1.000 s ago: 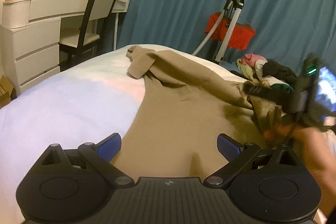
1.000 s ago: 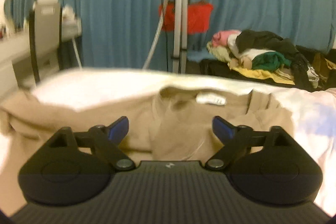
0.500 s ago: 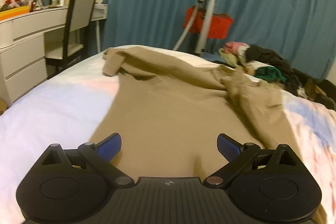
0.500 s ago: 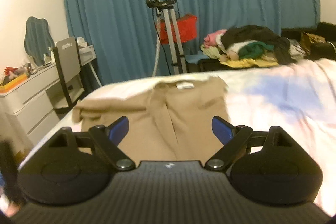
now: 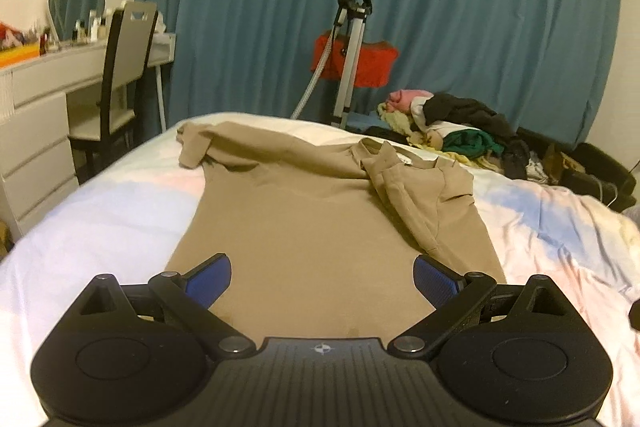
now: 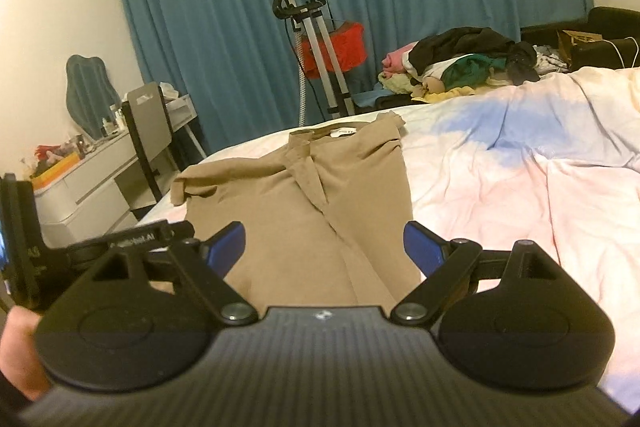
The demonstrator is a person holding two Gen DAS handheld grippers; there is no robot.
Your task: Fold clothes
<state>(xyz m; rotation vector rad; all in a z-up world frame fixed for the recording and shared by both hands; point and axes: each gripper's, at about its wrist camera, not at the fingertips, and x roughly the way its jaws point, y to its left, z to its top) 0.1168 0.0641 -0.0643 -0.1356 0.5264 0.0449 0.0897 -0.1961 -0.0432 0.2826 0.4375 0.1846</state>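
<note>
Tan shirt with its right side folded inward, both grippers withdrawn

The tan shirt [image 5: 320,223] lies flat on the bed [image 5: 100,219]; a second ago the right gripper [image 6: 324,247] carried the right sleeve [image 5: 416,199] across, and it now rests on the body. Left gripper [image 5: 322,277] and right gripper both hover spread and empty; the left sleeve [image 5: 196,147] likely follows

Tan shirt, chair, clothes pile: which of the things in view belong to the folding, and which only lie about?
Part of the job:
tan shirt
bed
left gripper, open
right gripper, open

Lying about:
clothes pile
chair
garment steamer
</note>
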